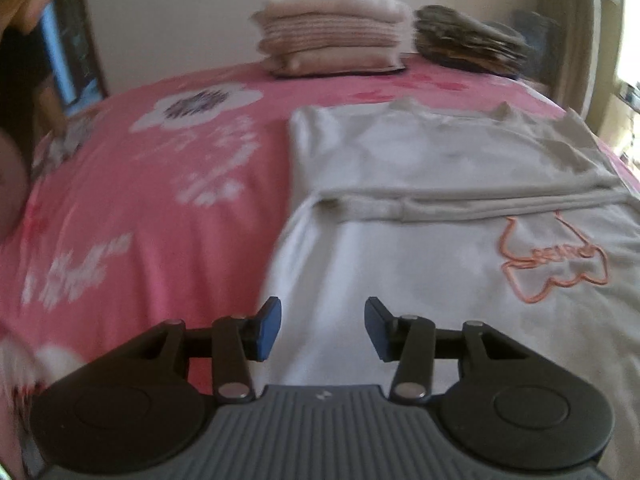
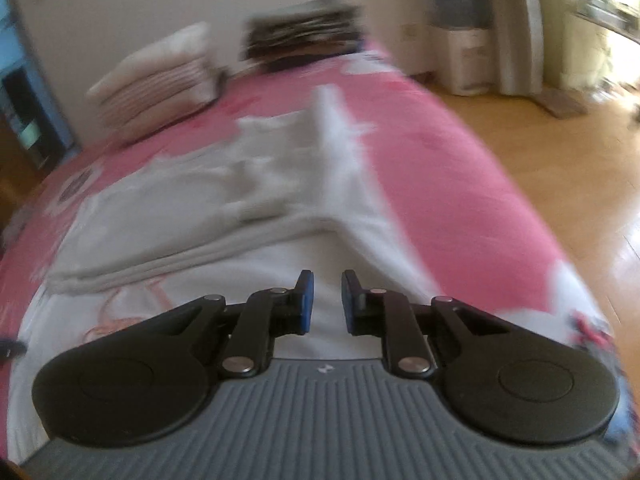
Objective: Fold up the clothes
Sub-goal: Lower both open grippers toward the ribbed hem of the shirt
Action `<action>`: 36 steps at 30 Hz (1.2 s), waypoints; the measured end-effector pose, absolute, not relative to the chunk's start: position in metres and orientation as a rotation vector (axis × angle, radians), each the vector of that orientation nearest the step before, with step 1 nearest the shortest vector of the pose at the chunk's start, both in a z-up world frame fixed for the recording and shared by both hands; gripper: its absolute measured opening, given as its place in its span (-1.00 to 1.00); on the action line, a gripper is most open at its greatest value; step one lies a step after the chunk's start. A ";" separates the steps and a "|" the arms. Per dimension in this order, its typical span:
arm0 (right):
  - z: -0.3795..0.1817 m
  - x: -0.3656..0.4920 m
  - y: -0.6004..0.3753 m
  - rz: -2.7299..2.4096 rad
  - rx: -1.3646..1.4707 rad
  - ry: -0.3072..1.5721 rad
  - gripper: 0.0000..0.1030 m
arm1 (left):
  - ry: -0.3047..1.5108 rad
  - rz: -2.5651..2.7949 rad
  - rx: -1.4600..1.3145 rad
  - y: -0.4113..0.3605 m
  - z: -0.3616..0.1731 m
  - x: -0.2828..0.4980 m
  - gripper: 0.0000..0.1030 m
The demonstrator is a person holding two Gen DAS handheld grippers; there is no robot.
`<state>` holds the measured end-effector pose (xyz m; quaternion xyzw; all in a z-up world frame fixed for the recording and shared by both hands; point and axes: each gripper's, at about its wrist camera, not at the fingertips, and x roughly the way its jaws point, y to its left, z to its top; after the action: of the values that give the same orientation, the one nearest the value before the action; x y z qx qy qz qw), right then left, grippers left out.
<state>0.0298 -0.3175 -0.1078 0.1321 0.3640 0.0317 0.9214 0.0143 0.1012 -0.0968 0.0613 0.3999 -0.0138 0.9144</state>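
From my right wrist everything past my fingers smears: the pale shirt [image 2: 248, 184], the folded beige stack [image 2: 160, 88] and the dark pile [image 2: 304, 28] have no clean edges. From my left wrist the shirt's orange outline print [image 1: 554, 260] is too soft to read, the white writing on the pink bedcover [image 1: 132, 200] is illegible, and the shirt's right side runs off frame

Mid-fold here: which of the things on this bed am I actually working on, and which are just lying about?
In the job:
- white shirt, spread flat, a sleeve folded across it
- left gripper, jaws open
- right gripper, jaws open

Just lying about:
- beige folded stack at the far edge
- dark folded stack beside it
- pink bedspread
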 end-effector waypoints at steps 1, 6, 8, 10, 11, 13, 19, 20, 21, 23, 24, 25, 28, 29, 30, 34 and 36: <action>-0.110 0.039 -0.302 0.102 0.243 0.759 -0.72 | 0.824 -0.056 0.153 0.091 -0.097 0.017 -0.06; -0.127 0.062 -0.250 0.193 0.148 0.798 -0.72 | 0.860 -0.054 0.198 0.077 -0.115 0.029 0.03; -0.135 0.069 -0.259 0.128 0.143 0.807 -0.79 | 0.875 -0.020 0.183 0.082 -0.123 0.033 0.03; -0.133 0.068 -0.285 0.043 0.192 0.789 -0.80 | 0.882 0.035 0.135 0.100 -0.120 0.036 0.03; -0.130 0.066 -0.299 -0.022 0.205 0.780 -0.80 | 0.883 0.053 0.121 0.108 -0.116 0.037 -0.02; -0.124 0.060 -0.324 -0.092 0.242 0.776 -0.80 | 0.878 0.060 0.115 0.115 -0.105 0.034 -0.12; -0.100 0.017 -0.327 0.002 0.336 0.751 -0.68 | 0.833 -0.080 0.139 0.083 -0.073 0.006 -0.03; -0.098 0.010 -0.314 0.052 0.340 0.751 -0.68 | 0.848 -0.131 0.137 0.071 -0.073 0.001 -0.01; -0.098 0.004 -0.296 0.112 0.327 0.764 -0.68 | 0.869 -0.183 0.136 0.058 -0.074 -0.004 -0.01; -0.098 -0.009 -0.256 0.233 0.284 0.790 -0.68 | 0.920 -0.271 0.143 0.034 -0.082 -0.017 -0.01; -0.100 -0.017 -0.238 0.286 0.252 0.798 -0.68 | 0.949 -0.297 0.151 0.025 -0.087 -0.025 -0.01; -0.103 -0.027 -0.224 0.318 0.215 0.799 -0.68 | 0.979 -0.310 0.156 0.020 -0.092 -0.032 -0.01; -0.115 -0.052 -0.212 0.323 0.148 0.817 -0.68 | 1.050 -0.278 0.150 0.032 -0.101 -0.052 -0.01; -0.119 -0.060 -0.218 0.289 0.139 0.826 -0.68 | 1.065 -0.256 0.143 0.041 -0.102 -0.058 -0.02; -0.123 -0.067 -0.231 0.237 0.143 0.830 -0.68 | 1.080 -0.234 0.135 0.051 -0.103 -0.064 -0.01; -0.122 -0.097 -0.309 -0.017 0.234 0.810 -0.69 | 1.140 -0.145 0.106 0.089 -0.106 -0.089 -0.02; -0.117 -0.116 -0.340 -0.138 0.242 0.797 -0.69 | 1.147 -0.105 0.103 0.101 -0.103 -0.097 -0.05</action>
<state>-0.1158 -0.3398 -0.1167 0.1173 0.3866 -0.0669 0.9123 -0.0966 0.1007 -0.1025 0.0488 0.5421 -0.0498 0.8374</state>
